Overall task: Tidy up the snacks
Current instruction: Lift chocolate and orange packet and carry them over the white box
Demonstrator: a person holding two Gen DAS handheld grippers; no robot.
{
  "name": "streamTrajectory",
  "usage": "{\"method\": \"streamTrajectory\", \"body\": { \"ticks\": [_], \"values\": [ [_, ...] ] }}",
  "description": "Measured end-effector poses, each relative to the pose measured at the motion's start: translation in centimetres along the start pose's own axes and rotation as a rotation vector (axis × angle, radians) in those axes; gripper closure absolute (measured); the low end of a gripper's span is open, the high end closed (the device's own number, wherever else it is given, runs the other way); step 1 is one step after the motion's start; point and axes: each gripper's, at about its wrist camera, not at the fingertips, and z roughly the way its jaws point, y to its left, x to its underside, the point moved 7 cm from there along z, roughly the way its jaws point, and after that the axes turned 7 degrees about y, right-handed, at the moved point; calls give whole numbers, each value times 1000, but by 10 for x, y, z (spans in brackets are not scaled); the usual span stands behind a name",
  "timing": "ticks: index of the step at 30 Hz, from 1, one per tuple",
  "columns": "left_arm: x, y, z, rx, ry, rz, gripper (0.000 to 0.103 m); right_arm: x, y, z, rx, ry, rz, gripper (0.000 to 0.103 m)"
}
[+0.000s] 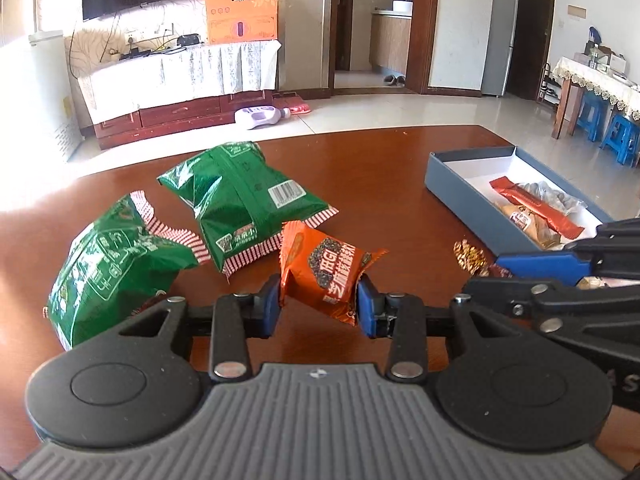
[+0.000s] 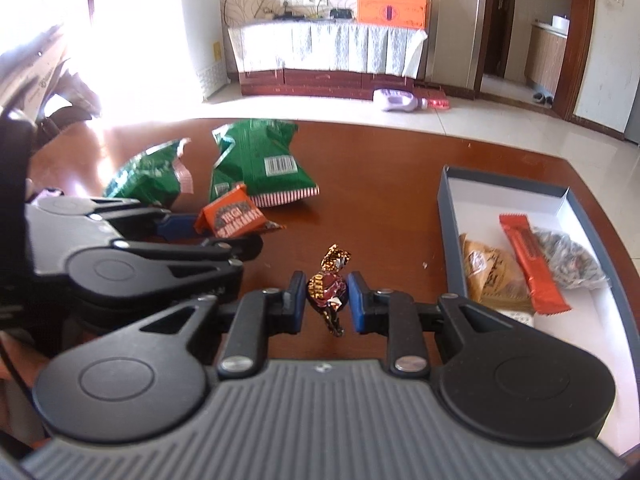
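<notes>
Snacks are mid-transfer: your left gripper (image 1: 318, 306) is clamped on the orange packet (image 1: 326, 270), pads pressing its two sides, and your right gripper (image 2: 324, 306) is pinched on the small brown wrapped candy (image 2: 326, 290), which hangs between its pads. Both loads look clear of the wooden table (image 1: 400, 168), so the step in hand reads as the carry after the pick. In the left wrist view the blue-grey box (image 1: 468, 178) lies at about two o'clock of the orange packet; in the right wrist view it lies at about three o'clock of the candy, already holding a long orange bar (image 2: 530, 266), a tan packet (image 2: 486, 276) and a clear bag of dark pieces (image 2: 568, 262). Two green bags (image 1: 244, 196) wait on the table, at eleven and nine o'clock of the orange packet. Next you likely need to swing both loads over the box's bare white floor and part the pads only once they sit low inside its walls, keeping your two grippers from crossing.
</notes>
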Motion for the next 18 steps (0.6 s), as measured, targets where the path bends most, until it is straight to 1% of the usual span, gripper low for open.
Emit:
{"method": "streamTrajectory", "body": {
  "ticks": [5, 18],
  "values": [
    [-4, -6, -5, -6, -8, -1, 59, -4, -3, -16, 1, -39, -1, 77],
    [-12, -24, -9, -13, -23, -6, 59, -4, -18, -41, -1, -85, 14, 77]
  ]
}}
